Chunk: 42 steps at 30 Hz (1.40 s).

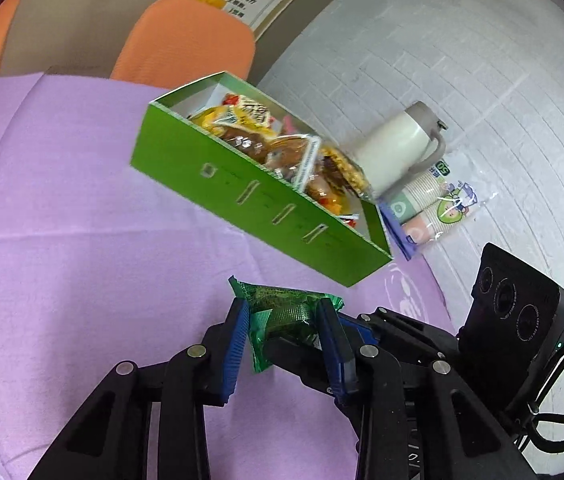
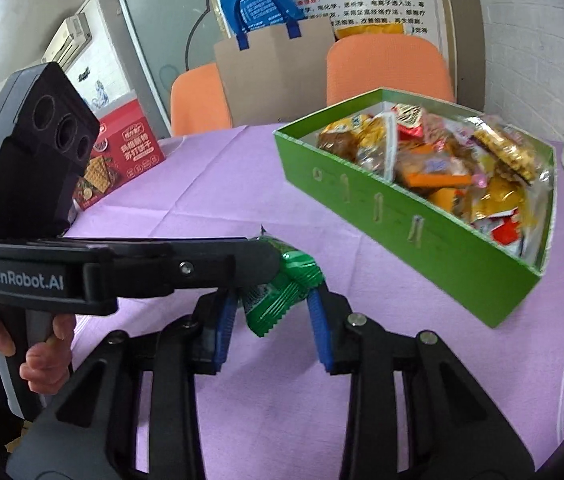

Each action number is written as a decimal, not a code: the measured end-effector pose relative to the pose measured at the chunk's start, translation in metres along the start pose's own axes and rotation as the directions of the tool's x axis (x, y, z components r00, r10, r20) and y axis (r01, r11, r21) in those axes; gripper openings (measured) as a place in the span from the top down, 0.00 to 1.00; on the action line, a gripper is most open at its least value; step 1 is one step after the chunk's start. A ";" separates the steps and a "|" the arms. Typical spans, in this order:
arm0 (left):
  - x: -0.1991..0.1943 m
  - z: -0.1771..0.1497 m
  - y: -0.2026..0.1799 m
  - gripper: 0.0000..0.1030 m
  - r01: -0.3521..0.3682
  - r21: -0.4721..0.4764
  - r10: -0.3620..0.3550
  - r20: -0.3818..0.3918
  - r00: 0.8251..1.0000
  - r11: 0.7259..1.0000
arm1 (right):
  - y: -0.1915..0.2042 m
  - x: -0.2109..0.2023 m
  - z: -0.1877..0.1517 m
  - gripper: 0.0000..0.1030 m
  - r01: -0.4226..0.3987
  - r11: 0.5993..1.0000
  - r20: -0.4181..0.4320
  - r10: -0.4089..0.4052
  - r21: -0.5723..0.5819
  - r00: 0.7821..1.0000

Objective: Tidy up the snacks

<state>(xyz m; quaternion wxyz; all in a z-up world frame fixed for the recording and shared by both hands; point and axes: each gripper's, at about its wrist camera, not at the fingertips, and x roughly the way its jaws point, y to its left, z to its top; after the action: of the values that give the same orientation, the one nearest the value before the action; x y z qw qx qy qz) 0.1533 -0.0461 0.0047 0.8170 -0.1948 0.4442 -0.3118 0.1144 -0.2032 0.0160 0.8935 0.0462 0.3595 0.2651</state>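
A green snack packet is pinched between the blue pads of my left gripper, held above the purple tablecloth. In the right wrist view the same packet sits in the left gripper's tips, which cross in from the left. My right gripper is open around the packet's lower end, its pads apart from it. A green box full of wrapped snacks lies just beyond; it also shows in the right wrist view.
A white insulated mug and a pack of paper cups stand behind the box. A red cracker box lies at the table's left. Orange chairs and a paper bag stand behind the table.
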 end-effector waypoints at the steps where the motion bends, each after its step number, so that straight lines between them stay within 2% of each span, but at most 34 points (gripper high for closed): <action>1: 0.002 0.005 -0.009 0.66 0.008 0.020 -0.008 0.002 1.000 1.000 | -0.005 -0.007 0.002 0.65 0.017 1.000 0.021 -0.017 0.004 1.000; 6: 0.020 0.032 -0.052 0.66 0.043 0.109 -0.044 0.006 0.999 0.993 | -0.034 -0.036 0.012 0.64 0.089 0.995 0.108 -0.093 0.039 0.990; 10: 0.041 0.054 -0.077 0.66 0.083 0.143 -0.083 -0.009 0.997 0.986 | -0.054 -0.045 0.022 0.64 0.169 0.984 0.149 -0.175 0.057 0.973; 14: 0.066 0.072 -0.093 0.66 0.100 0.156 -0.097 -0.026 0.995 0.983 | -0.076 -0.044 0.025 0.64 0.197 0.977 0.178 -0.209 0.082 0.962; 15: 0.072 0.074 -0.096 0.66 0.098 0.159 -0.095 -0.026 0.995 0.982 | -0.080 -0.039 0.025 0.62 0.205 0.975 0.175 -0.217 0.084 0.960; 16: 0.078 0.077 -0.096 0.66 0.090 0.161 -0.087 -0.027 0.996 0.983 | -0.084 -0.037 0.022 0.48 0.228 0.970 0.159 -0.238 0.079 0.958; 17: 0.083 0.078 -0.095 0.61 0.077 0.156 -0.074 -0.028 0.997 0.985 | -0.086 -0.036 0.019 0.37 0.250 0.965 0.141 -0.258 0.072 0.956; 18: 0.086 0.078 -0.094 0.55 0.067 0.146 -0.063 -0.034 0.997 0.987 | -0.086 -0.036 0.014 0.21 0.263 0.963 0.142 -0.270 0.064 0.952; 19: 0.088 0.076 -0.091 0.34 0.048 0.135 -0.043 -0.039 0.998 0.990 | -0.086 -0.040 0.012 0.16 0.263 0.963 0.164 -0.269 0.058 0.949; 20: 0.086 0.073 -0.089 0.15 0.020 0.131 -0.017 -0.028 0.999 0.991 | -0.086 -0.043 0.008 0.16 0.260 0.964 0.181 -0.266 0.056 0.947; 21: 0.082 0.070 -0.088 0.12 0.000 0.140 0.000 0.005 1.000 0.990 | -0.086 -0.046 0.005 0.15 0.254 0.966 0.186 -0.260 0.058 0.947; 22: 0.075 0.065 -0.087 0.11 -0.025 0.164 0.017 0.048 0.999 0.986 | -0.086 -0.047 0.003 0.15 0.246 0.967 0.185 -0.254 0.062 0.949; 25: 0.064 0.058 -0.085 0.07 -0.102 0.190 0.086 0.093 0.992 0.976 | -0.085 -0.047 0.003 0.10 0.242 0.967 0.168 -0.252 0.079 0.953; 33: 0.024 0.042 -0.086 0.06 -0.170 0.177 0.140 0.170 0.975 0.969 | -0.062 -0.075 -0.002 0.02 0.211 0.973 0.170 -0.224 0.091 0.960; 38: -0.011 0.016 -0.091 0.01 -0.254 0.156 0.213 0.239 0.947 0.955 | -0.042 -0.096 -0.013 0.01 0.231 0.971 0.184 -0.237 0.055 0.954; 40: -0.020 0.002 -0.093 0.01 -0.277 0.153 0.234 0.247 0.940 0.949 | -0.035 -0.101 -0.018 0.01 0.247 0.967 0.170 -0.253 0.055 0.952; 42: -0.025 -0.013 -0.095 0.00 -0.332 0.157 0.290 0.239 0.927 0.930 | -0.032 -0.103 -0.025 0.01 0.261 0.963 0.153 -0.267 0.064 0.951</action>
<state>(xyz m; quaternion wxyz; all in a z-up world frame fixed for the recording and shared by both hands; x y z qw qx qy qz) 0.1001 -0.0991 0.0699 0.9138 -0.0728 0.3476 -0.1972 0.0497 -0.2858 0.0529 0.9456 0.0381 0.2952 0.1310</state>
